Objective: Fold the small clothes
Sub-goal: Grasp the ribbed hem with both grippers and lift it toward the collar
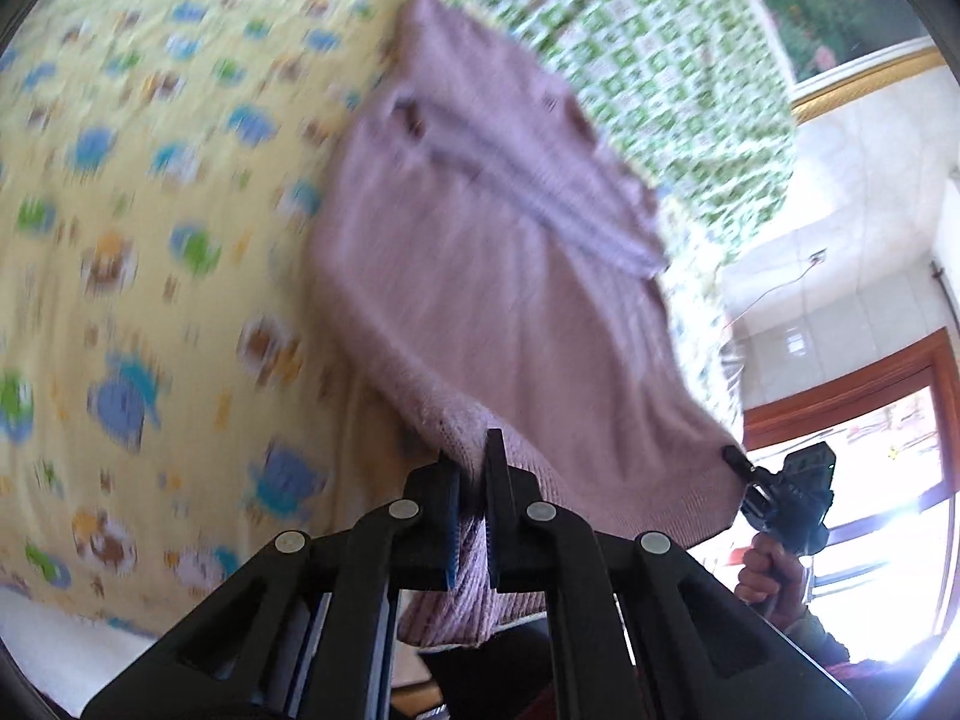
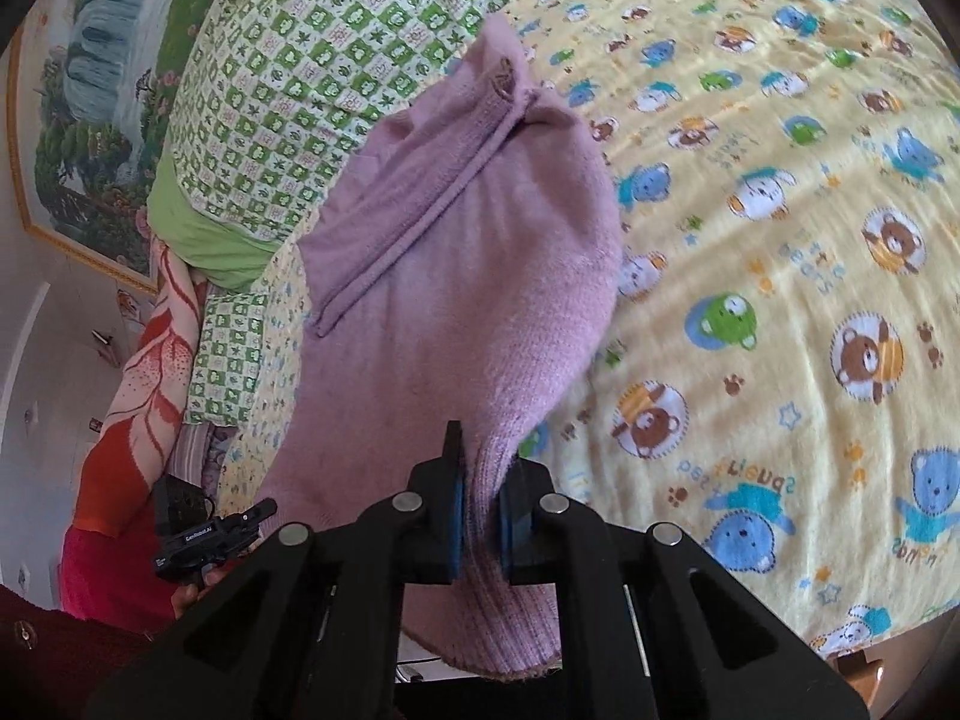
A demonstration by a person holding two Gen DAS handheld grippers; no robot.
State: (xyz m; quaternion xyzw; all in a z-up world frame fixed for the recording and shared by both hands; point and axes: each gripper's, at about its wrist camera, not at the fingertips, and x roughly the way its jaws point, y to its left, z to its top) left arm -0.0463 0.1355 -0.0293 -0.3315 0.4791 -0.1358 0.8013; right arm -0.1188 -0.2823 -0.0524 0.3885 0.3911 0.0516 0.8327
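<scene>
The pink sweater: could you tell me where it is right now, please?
The pink sweater hangs over the yellow bear-print sheet, its ribbed hem gripped by the left gripper and right gripper.

Black gripper (image 2: pixel 479 501) linkages, silver rivets, blue pads (image 2: pixel 456 531), seemingly dark-red sleeve (image 2: pixel 72 654).

Under you spreads a bed (image 2: pixel 780 192) in a yellow cartoon-bear sheet. Beyond it lies a green-checked quilt (image 2: pixel 288 60), with a gold-framed waterfall painting (image 2: pixel 90 90) on the pale wall. Off to one side, bright daylight floods through your wood-framed window (image 1: pixel 888 420); white wall tiles (image 1: pixel 840 192) sit above it.
</scene>
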